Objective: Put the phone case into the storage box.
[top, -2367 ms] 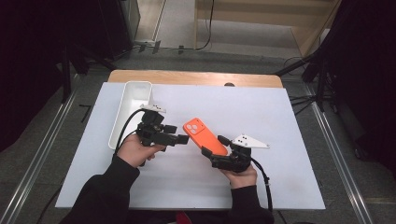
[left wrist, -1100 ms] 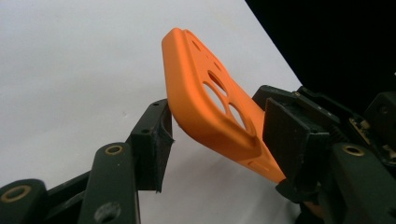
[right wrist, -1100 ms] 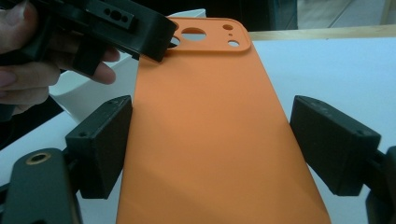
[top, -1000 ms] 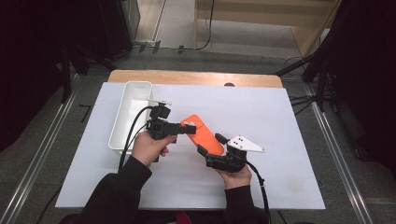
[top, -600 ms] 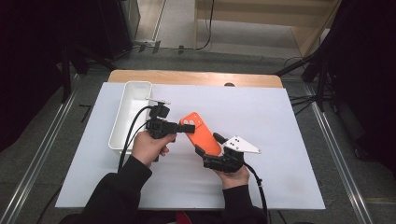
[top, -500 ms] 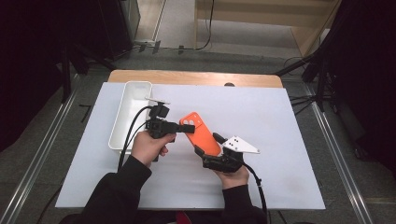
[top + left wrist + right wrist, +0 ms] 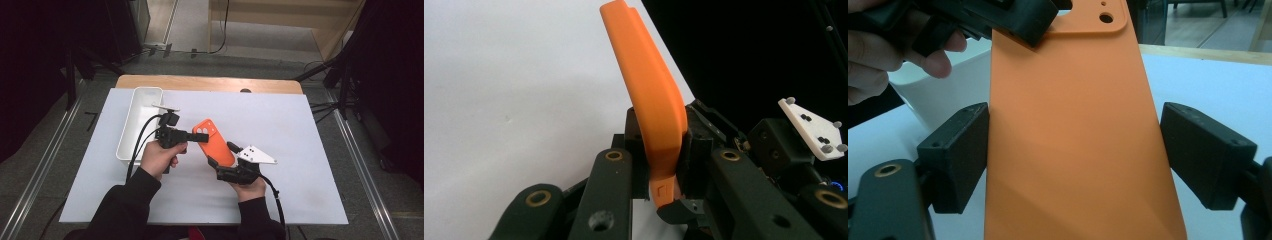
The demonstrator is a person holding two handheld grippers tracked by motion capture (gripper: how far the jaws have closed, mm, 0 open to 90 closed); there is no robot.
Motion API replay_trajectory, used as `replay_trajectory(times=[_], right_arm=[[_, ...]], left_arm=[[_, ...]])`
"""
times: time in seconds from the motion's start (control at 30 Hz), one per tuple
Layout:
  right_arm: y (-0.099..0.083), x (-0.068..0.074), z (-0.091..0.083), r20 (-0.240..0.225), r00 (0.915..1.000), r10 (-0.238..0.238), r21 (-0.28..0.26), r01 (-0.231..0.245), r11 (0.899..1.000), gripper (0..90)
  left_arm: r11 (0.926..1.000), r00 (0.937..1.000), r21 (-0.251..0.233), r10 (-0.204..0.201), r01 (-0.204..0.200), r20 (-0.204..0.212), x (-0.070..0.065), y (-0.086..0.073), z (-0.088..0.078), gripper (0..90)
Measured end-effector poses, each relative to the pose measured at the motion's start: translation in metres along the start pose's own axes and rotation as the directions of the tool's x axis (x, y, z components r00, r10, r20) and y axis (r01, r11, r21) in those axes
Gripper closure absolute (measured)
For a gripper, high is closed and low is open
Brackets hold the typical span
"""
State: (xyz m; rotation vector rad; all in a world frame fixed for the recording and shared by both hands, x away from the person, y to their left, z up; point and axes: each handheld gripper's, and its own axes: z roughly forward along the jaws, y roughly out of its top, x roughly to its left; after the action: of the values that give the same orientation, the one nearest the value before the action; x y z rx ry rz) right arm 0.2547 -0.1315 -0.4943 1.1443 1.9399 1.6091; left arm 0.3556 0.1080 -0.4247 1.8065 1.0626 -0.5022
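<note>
Two claws meet on one flat orange phone case [image 7: 214, 141], which we see raised above the white-covered worktop [image 7: 300, 150] near its middle, tilted with its camera-cutout end toward the far left. Our left claw [image 7: 200, 136] comes in from the left and pinches that upper end; in the left gripper view the case [image 7: 651, 100] stands edge-on between the two black jaws, and both pads press against its faces. Those jaws have just been closing, with the case between them. Our right claw [image 7: 220, 159] is at the lower end of the case. In the right gripper view the orange case [image 7: 1078, 135] runs up between the two black pads: the left pad touches its edge, while the right pad stands a little apart from the other edge, so we read these jaws as spread rather than clamped. That same view shows the left claw [image 7: 1018, 22] gripping the top corner beside the round holes of the cutout. A long white rectangular plastic tray [image 7: 131, 131] lies on the worktop at the left, just behind the left hand [image 7: 157, 157]. The right hand [image 7: 248, 187] sits below the case, nearer the worktop's front edge.
</note>
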Motion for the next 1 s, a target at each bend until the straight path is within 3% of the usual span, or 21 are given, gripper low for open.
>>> replay_trajectory(times=[0.07, 0.27, 0.33, 0.37, 0.43, 0.7, 0.77, 0.93, 1.0], right_arm=[[0.001, 0.0, 0.0, 0.003, 1.0, -0.006, 0.001, 0.006, 1.0, 14.0], [0.004, -0.005, 0.001, -0.046, 0.9987, 0.022, 0.033, -0.021, 0.999, 13.8], [0.005, -0.005, 0.001, -0.049, 0.9988, 0.008, 0.045, -0.006, 0.999, 13.8], [0.006, -0.004, 0.001, -0.053, 0.9986, 0.001, 0.051, 0.001, 0.999, 13.9], [0.007, -0.003, 0.002, -0.091, 0.9958, -0.014, 0.063, 0.02, 0.998, 14.0], [0.014, -0.001, 0.003, -0.107, 0.9942, -0.002, 0.094, 0.012, 0.996, 13.8], [0.019, -0.003, 0.004, -0.122, 0.9925, 0.004, 0.122, 0.011, 0.992, 13.8], [0.028, -0.005, 0.005, -0.147, 0.989, 0.014, 0.141, 0.007, 0.99, 13.8], [0.032, -0.006, 0.007, -0.17, 0.9854, 0.01, 0.157, 0.017, 0.988, 13.8]], left_arm=[[1.0, 1.0, -0.001, 0.003, -0.003, 0.001, 0.0, 0.0, 0.0, 79.0], [0.9999, 0.9999, -0.006, 0.015, -0.015, 0.004, -0.002, 0.0, -0.001, 79.0], [0.9999, 0.9999, -0.016, 0.007, -0.006, 0.009, -0.002, 0.001, -0.001, 79.2], [0.9995, 0.9996, -0.021, 0.022, -0.022, -0.016, -0.003, 0.001, -0.002, 79.5], [0.9997, 0.9999, -0.021, 0.01, -0.01, -0.003, -0.003, 0.001, -0.002, 79.5], [0.9965, 0.9952, -0.014, 0.082, -0.083, -0.054, -0.011, 0.003, -0.004, 79.4], [0.9927, 0.9896, -0.015, 0.118, -0.12, -0.082, -0.015, 0.005, -0.005, 79.3], [0.9766, 0.9678, -0.007, 0.212, -0.215, -0.135, -0.021, 0.009, -0.008, 79.2], [0.9664, 0.9538, -0.007, 0.253, -0.257, -0.163, -0.023, 0.01, -0.01, 79.2]])
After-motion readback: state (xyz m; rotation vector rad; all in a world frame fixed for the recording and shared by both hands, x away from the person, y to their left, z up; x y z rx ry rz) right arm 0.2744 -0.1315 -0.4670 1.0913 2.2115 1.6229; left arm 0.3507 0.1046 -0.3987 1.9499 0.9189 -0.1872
